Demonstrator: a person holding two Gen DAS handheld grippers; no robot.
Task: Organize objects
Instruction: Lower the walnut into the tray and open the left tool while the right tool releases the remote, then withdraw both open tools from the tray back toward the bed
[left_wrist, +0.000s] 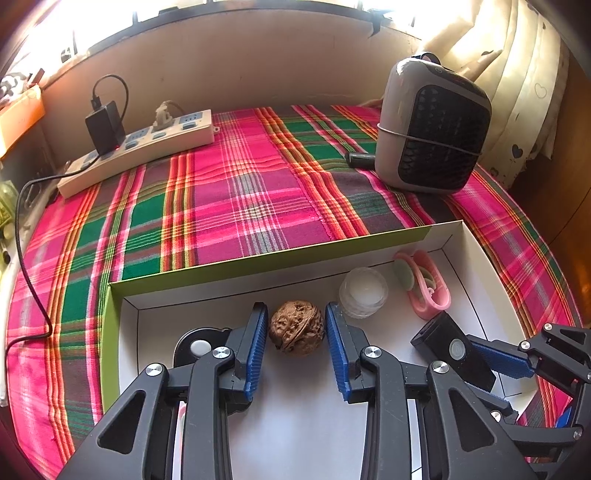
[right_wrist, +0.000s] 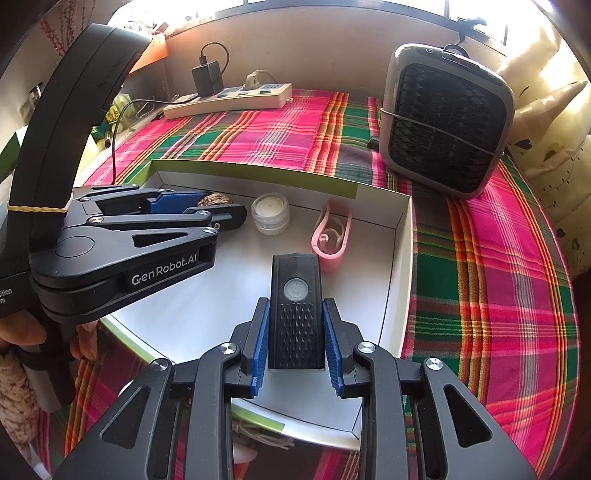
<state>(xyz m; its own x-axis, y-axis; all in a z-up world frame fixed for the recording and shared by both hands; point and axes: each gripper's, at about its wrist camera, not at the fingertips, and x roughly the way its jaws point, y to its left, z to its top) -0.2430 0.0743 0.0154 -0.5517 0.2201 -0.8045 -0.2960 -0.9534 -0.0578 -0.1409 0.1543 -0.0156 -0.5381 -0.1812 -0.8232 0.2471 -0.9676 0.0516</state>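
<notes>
left gripper (left_wrist: 296, 341) spread around walnut (left_wrist: 296, 326) | right gripper (right_wrist: 295, 349) pinching remote (right_wrist: 294, 310), base hidden

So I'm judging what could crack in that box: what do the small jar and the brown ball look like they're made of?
The small jar looks like clear glass or hard plastic: see-through, ribbed wall, whitish fill. I cannot tell which. The brown ball looks like a whole walnut: matte, deeply wrinkled woody shell with a seam.

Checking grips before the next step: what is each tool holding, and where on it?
Right tool clamps the black remote by its lower sides. Left tool straddles the walnut, pads apart from it.
</notes>
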